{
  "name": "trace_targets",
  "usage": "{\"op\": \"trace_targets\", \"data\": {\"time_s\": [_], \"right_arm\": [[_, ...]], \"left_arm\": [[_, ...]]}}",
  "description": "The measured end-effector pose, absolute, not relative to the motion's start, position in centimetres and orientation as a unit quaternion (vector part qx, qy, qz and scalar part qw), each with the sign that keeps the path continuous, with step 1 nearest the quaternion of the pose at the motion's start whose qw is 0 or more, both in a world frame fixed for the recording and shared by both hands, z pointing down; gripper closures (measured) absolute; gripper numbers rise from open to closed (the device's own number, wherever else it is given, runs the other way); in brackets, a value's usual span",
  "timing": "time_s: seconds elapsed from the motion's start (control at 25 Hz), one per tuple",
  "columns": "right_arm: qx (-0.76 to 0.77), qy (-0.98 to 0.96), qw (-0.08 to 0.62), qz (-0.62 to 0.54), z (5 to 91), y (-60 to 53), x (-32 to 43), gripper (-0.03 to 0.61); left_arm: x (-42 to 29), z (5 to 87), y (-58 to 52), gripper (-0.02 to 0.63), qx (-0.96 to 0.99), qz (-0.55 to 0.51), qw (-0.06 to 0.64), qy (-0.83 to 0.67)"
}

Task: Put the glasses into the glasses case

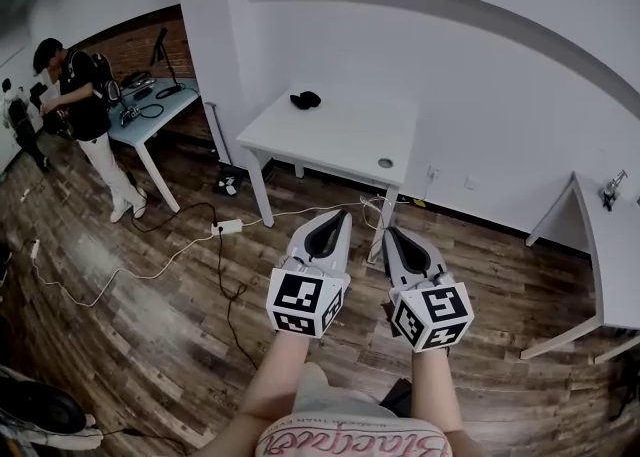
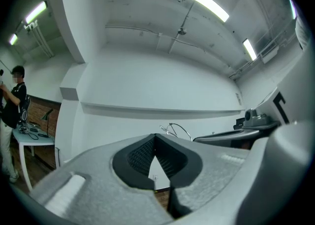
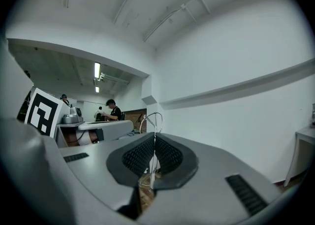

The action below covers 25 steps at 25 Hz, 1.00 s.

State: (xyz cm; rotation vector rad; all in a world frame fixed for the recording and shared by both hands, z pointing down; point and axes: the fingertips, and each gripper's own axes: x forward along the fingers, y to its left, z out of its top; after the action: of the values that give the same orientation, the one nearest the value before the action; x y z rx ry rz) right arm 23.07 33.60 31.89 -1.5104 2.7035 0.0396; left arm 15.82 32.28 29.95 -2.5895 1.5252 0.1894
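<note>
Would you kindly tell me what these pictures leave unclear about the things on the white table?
- Dark object on the white table: head view, too small to tell whether it is the case, the glasses or both.
- Small round thing by the table's front edge: head view, too small to name.
- Tabletop in both gripper views: hidden. Each camera points upward, and the shut tongs of the left gripper and right gripper fill the lower picture.

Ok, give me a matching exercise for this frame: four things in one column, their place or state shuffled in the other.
1. dark object
2. power strip
3. left gripper
4. standing person

A. on the wooden floor
B. jaws together, nothing held
C. beside the far-left table
D. on the white table, far side

Pairs: 1-D, 2-A, 3-B, 4-C.
</note>
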Motion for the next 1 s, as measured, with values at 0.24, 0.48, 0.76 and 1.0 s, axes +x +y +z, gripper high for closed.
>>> {"op": "trace_targets", "data": {"time_s": [0.24,0.48,0.76,1.0], "right_arm": [[-0.481,0.876,0.02,0.014,32.0,31.9,23.1,0.565],[-0.483,0.875,0.02,0.025,31.5,28.3,21.4,0.565],[-0.486,0.873,0.016,0.031,31.3,22.5,18.6,0.565],[-0.495,0.868,0.018,0.024,31.3,16.5,15.3,0.565]], "left_arm": [[15.6,29.6,30.9,0.609,-0.855,0.054,0.083,0.509],[14.0,30.3,27.1,0.609,-0.857,0.048,0.079,0.507],[12.0,29.5,21.0,0.609,-0.862,0.053,0.09,0.496],[8.7,29.0,15.3,0.609,-0.864,0.053,0.092,0.492]]}}
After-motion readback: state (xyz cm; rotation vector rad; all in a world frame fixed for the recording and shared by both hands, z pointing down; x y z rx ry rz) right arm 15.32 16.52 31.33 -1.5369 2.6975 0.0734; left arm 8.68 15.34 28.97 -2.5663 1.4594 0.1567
